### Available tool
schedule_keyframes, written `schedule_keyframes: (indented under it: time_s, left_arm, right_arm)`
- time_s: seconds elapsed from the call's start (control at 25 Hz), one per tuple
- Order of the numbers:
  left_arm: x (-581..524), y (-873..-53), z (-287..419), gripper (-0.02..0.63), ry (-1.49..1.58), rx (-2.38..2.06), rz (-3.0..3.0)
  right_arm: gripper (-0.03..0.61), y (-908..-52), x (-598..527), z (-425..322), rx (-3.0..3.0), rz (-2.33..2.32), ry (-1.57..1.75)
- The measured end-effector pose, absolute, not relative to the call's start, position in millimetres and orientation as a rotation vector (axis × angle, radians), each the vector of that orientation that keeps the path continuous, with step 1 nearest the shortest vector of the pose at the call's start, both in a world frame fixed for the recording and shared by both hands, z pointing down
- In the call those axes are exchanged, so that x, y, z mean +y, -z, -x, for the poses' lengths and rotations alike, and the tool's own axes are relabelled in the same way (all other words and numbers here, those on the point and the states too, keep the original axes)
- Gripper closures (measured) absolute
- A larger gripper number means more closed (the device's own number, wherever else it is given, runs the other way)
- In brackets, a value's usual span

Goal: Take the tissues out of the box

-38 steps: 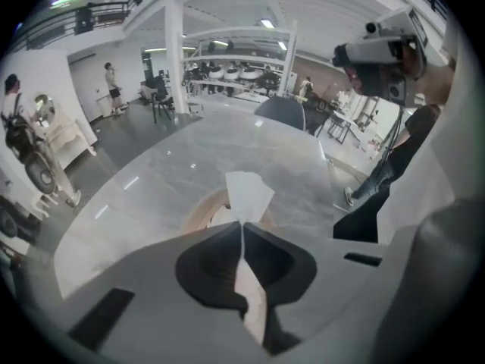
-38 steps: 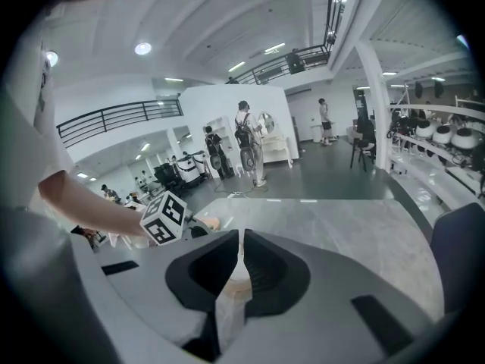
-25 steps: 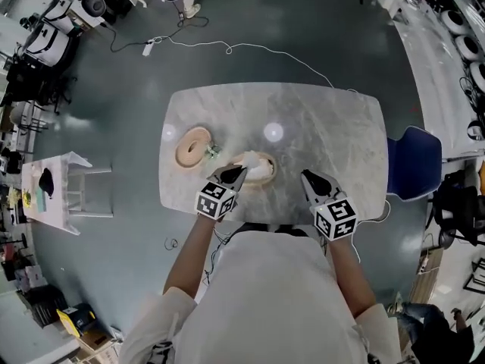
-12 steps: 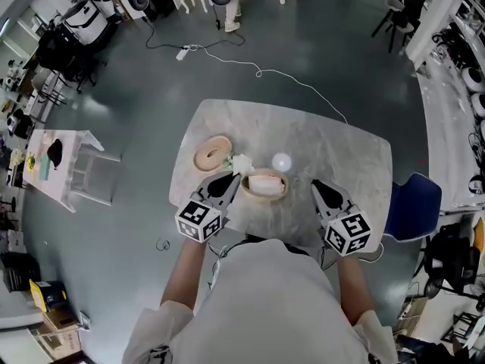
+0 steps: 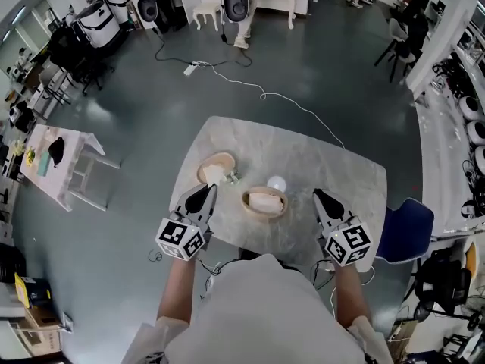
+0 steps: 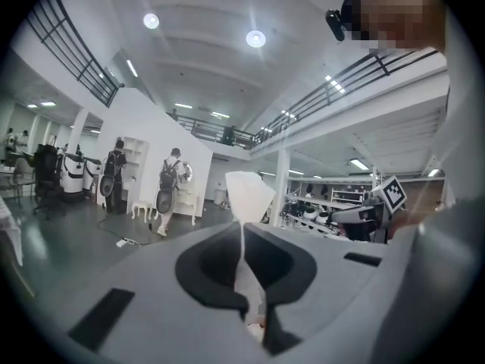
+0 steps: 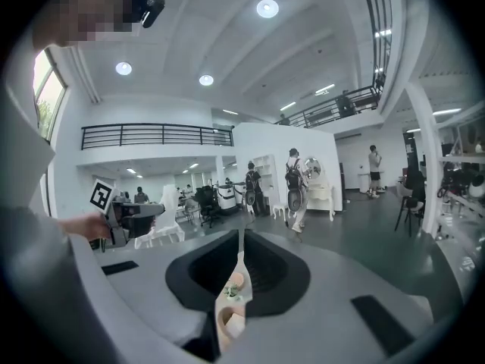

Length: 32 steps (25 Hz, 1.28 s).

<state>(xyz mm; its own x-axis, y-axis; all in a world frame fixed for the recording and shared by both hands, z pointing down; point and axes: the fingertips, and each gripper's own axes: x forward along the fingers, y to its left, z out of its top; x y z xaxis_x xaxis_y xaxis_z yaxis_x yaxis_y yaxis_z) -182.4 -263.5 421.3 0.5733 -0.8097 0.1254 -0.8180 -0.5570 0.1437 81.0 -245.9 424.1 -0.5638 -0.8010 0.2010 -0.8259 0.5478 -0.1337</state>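
A: Left gripper (image 5: 204,194)?
B: Jaws pinched on a white tissue (image 5: 214,175), left of centre, clear of the box (image 5: 264,215).
A: Box?
B: Round, mid-frame on the table (image 5: 333,169), white tissue inside.
A: Right gripper (image 5: 320,197)?
B: Jaws closed together, nothing between them, right of the box.

Left gripper (image 5: 208,190) has withdrawn leftward from the box (image 5: 264,203). One tissue (image 5: 214,175) is now drawn fully clear, clamped in its jaws, apart from the box.
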Motion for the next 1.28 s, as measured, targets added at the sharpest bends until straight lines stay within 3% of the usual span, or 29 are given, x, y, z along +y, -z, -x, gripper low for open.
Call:
schedule_keyframes:
  time_s: [1.28]
  left_arm:
    - [-251.0, -410.6, 193.7, 0.6, 0.01, -1.436, -2.616]
  right_arm:
    - [0.534, -405.8, -235.1, -78.6, -2.719, -1.377, -0.213]
